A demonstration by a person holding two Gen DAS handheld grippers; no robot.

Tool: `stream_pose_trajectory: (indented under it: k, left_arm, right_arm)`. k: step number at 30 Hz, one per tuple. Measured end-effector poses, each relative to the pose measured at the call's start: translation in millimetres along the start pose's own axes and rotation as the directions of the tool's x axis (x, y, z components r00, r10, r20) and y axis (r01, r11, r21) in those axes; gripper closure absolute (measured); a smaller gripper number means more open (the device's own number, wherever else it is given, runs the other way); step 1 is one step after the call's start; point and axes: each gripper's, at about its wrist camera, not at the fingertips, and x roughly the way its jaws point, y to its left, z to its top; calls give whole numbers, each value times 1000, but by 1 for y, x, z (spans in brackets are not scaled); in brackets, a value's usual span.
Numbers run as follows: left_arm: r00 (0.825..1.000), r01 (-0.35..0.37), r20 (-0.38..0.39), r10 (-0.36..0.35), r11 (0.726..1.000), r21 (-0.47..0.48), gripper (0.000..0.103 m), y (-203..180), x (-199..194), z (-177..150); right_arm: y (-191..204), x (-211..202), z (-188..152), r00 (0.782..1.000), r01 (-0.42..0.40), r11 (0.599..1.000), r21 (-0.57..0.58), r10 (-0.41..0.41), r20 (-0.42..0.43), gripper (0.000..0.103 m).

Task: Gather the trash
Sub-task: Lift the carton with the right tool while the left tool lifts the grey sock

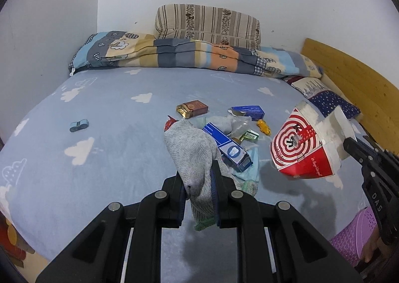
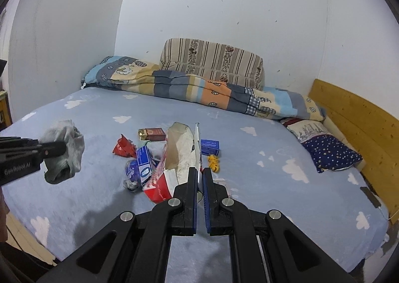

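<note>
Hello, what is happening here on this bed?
A person with a gripper in each hand is clearing a bed. The left gripper holds a grey sock up in the air. The right gripper pinches the flap of a red and white paper box. More boxes and wrappers lie between them.

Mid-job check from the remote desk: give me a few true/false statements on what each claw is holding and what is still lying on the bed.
1. The left claw is shut on a grey sock. True.
2. The right claw is open. False: it is shut on a flap of the red-and-white carton, holding it above the bed.
3. A dark red cigarette pack lies on the blue sheet. True.
4. The blue toothpaste box is already inside the carton. False: it lies on the bed in the litter pile.
5. The striped pillow lies among the trash. False: it leans on the wall behind the folded quilt.
</note>
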Motion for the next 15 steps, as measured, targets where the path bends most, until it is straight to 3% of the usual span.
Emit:
stream_pose_trajectory:
  k: [15]
  left_arm:
    - [1000,15,16,-15,999,40,86,-9,3,-6]
  right_arm:
    - [14,-2,-2,1000,27,999,-43,-27,10,99]
